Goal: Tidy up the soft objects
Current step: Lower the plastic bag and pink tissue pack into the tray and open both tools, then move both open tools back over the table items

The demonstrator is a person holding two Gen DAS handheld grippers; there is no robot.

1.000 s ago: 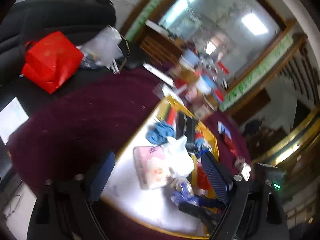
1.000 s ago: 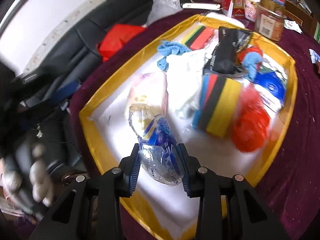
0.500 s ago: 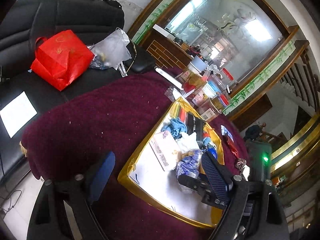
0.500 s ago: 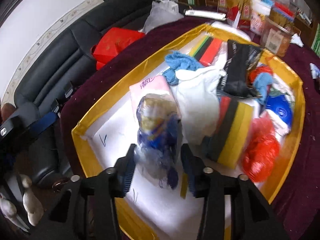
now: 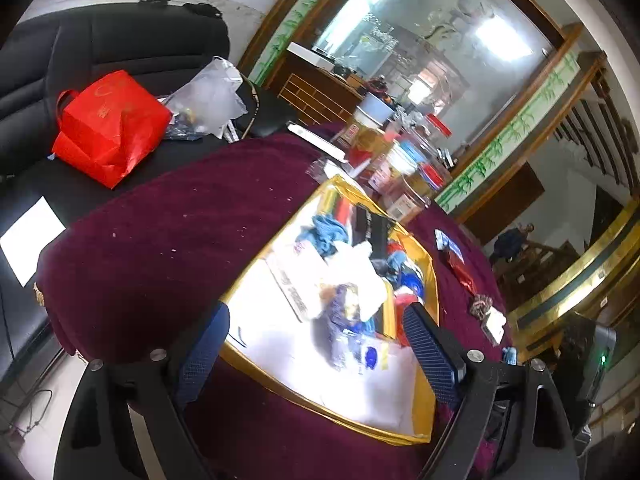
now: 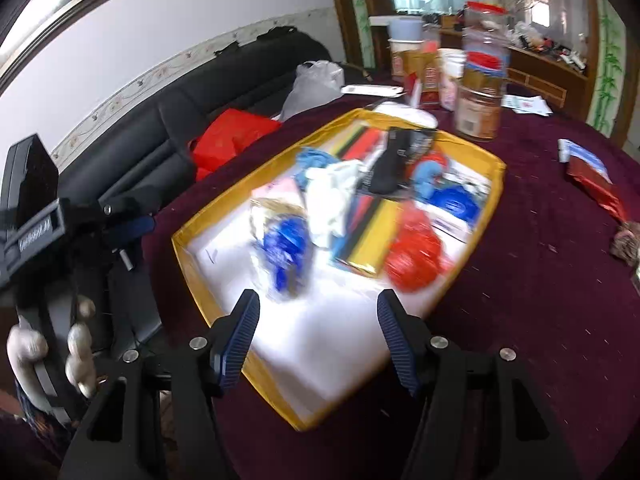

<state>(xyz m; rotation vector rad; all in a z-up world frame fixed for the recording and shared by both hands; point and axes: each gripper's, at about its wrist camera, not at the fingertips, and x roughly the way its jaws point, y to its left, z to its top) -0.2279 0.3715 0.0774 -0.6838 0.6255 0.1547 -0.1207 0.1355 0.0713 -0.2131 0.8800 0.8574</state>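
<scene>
A yellow-rimmed tray (image 6: 494, 184) on the maroon tablecloth holds the soft items. In it lie a crinkly blue-and-clear plastic bag (image 6: 284, 248), a white cloth (image 6: 332, 196), a striped sponge (image 6: 368, 240), a red mesh ball (image 6: 412, 256), a blue cloth (image 6: 312, 160) and a black pouch (image 6: 392, 164). My right gripper (image 6: 318, 316) hovers over the tray's near end, its jaws opening, with nothing between them; the bag lies free just beyond. My left gripper (image 5: 318, 356) stands open over the tray's near corner, and the bag (image 5: 348, 328) lies beyond its fingers.
Jars and boxes (image 6: 480, 92) crowd the table behind the tray. A red packet (image 6: 592, 180) lies at the right. A black sofa (image 6: 180, 112) with a red bag (image 6: 232, 136) and a clear plastic bag (image 6: 312, 84) runs along the left. A gloved hand (image 6: 76, 340) holds the left gripper.
My right gripper opened off the blue plastic bag and pulled back and up; the bag now rests in the tray. The left gripper drew back a little, still open.
</scene>
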